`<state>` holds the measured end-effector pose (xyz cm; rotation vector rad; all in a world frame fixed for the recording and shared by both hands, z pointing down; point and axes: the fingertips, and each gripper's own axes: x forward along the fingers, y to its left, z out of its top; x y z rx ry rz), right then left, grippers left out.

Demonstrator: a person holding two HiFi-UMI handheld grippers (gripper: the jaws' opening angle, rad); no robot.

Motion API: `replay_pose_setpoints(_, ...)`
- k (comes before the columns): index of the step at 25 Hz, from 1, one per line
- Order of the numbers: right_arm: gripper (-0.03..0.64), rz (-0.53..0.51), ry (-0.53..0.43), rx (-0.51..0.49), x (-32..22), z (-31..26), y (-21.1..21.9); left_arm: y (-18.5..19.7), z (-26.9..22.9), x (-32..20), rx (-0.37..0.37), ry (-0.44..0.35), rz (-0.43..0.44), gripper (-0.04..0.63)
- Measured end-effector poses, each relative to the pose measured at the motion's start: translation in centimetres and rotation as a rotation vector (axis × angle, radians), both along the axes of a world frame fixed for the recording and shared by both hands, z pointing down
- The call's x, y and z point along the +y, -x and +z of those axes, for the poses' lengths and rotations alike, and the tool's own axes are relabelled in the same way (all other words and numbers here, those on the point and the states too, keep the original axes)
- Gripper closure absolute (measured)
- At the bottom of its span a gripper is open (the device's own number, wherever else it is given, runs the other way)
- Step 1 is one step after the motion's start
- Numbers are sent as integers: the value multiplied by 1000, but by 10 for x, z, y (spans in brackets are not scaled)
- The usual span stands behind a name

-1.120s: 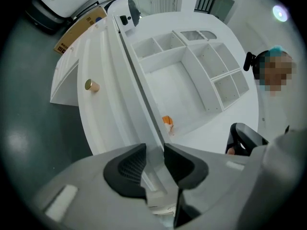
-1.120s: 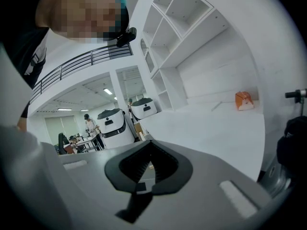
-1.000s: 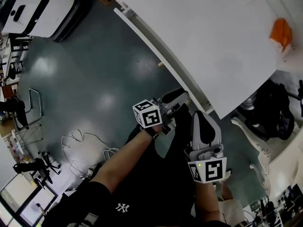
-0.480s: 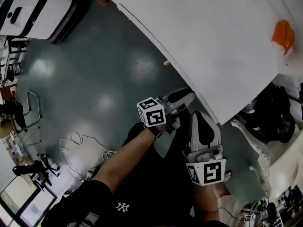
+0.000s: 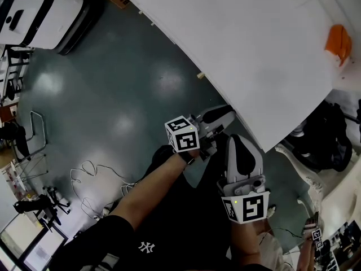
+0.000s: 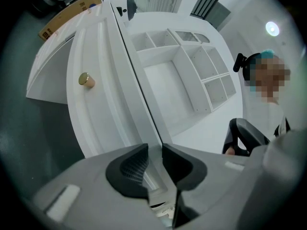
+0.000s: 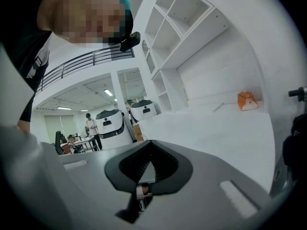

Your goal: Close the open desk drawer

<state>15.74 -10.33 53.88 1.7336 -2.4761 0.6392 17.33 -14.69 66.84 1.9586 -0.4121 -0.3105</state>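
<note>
The white desk [image 5: 254, 44] fills the upper right of the head view. Its drawer front [image 6: 98, 109] with a round gold knob [image 6: 86, 80] lies flush with the desk's front edge; the knob [image 5: 200, 75] pokes out below the edge. My left gripper [image 5: 221, 116] rests against that front edge, right of the knob, its jaws open by a narrow gap [image 6: 155, 150] with nothing between them. My right gripper [image 5: 239, 141] hangs just below the desk edge, shut and empty [image 7: 150, 145].
An orange object [image 5: 337, 41] lies at the desk's far right. A white shelf unit [image 6: 192, 66] stands at the desk's back. A white machine [image 5: 39, 10] stands on the green floor at top left, cables [image 5: 96, 174] trail lower left, a dark bag [image 5: 324, 134] sits right.
The drawer front that stuck out from the desk edge has slid in until flush. My left gripper followed it toward the desk; the right gripper barely moved.
</note>
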Motion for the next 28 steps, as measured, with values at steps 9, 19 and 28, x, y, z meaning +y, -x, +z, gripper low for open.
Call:
replay_pose_setpoints(9,592,13,-5,11,0,3,-6,-7,-1,-4,37,-24,14,500)
replay_pose_setpoints(19,592,29,6,-1,7,-21,1,8,-26,9,-35,-44,59,494)
replay_pose_setpoints(28,592,61,8,-72,15,-69,12,41,-95,26,-64,-75,63,506)
